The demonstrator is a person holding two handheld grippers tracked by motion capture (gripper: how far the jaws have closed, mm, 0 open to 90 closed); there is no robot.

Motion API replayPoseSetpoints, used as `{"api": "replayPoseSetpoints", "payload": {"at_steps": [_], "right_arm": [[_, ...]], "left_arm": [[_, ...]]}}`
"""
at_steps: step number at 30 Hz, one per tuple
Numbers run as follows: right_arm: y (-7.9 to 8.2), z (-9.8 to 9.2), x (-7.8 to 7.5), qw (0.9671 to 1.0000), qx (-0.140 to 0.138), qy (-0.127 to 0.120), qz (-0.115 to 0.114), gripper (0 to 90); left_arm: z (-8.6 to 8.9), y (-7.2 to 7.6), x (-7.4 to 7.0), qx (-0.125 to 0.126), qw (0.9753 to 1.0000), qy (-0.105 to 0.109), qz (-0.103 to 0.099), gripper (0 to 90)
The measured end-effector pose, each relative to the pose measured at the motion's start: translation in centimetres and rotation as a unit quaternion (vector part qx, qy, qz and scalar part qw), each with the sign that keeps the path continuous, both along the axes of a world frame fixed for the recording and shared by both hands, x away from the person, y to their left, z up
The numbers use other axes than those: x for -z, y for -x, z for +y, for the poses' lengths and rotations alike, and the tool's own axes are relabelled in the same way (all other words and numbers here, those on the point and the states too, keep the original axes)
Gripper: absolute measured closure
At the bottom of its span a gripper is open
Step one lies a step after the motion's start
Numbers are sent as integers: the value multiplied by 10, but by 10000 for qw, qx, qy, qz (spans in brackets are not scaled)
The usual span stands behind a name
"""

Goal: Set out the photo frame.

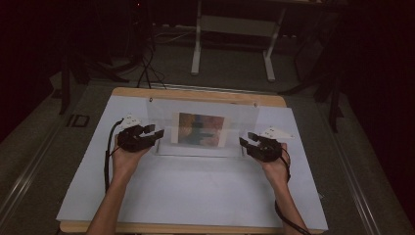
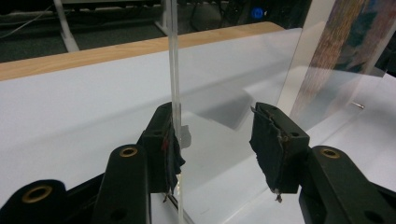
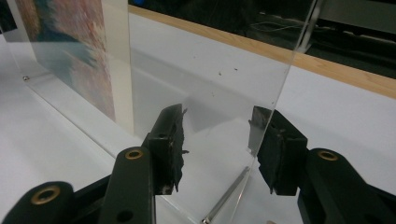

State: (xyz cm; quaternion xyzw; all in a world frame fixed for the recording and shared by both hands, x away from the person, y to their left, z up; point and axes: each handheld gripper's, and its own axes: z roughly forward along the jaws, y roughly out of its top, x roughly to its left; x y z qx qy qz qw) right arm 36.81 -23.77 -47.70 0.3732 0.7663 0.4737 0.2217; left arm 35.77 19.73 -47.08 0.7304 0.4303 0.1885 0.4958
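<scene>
A clear acrylic frame [image 1: 203, 128] is seen standing upright on a white sheet [image 1: 195, 191] that covers the wooden bench [image 1: 195, 94], with a coloured picture [image 1: 201, 129] held in its middle. The frame is placed towards the far half of the bench, between the two hands. In the high view, the left hand-held gripper [image 1: 152, 134] is held at the frame's left edge and the right hand-held gripper [image 1: 246, 140] at its right edge, each with a cable trailing back along the forearm. In the left gripper view, the frame's thin edge [image 2: 173, 84] is seen rising just beside the left pad [image 2: 173, 149]; whether they touch cannot be told. The other pad [image 2: 268, 144] is kept well apart on the far side, so the left hand-held gripper is shown open with the panel between its jaws. In the right gripper view, the clear panel's edge [image 3: 285, 88] is seen standing between the two pads, close to the right one, and the right hand-held gripper is likewise shown open and not clamped on it. The picture [image 3: 70, 51] is seen through the panel at the upper left of that view
</scene>
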Motion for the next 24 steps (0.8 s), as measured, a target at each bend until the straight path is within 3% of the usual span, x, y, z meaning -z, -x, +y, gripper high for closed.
{"api": "replayPoseSetpoints", "payload": {"at_steps": [14,20,24], "right_arm": [[-1,-4,8,9998,-29,-155,96,542],[-1,-6,9,9997,-99,-190,91,540],[-2,-6,10,9998,-110,-155,101,479]], "left_arm": [[0,1,4,14,9998,193,48,525],[4,0,7,65,9988,466,93,523],[2,0,7,65,9988,473,72,468]]}}
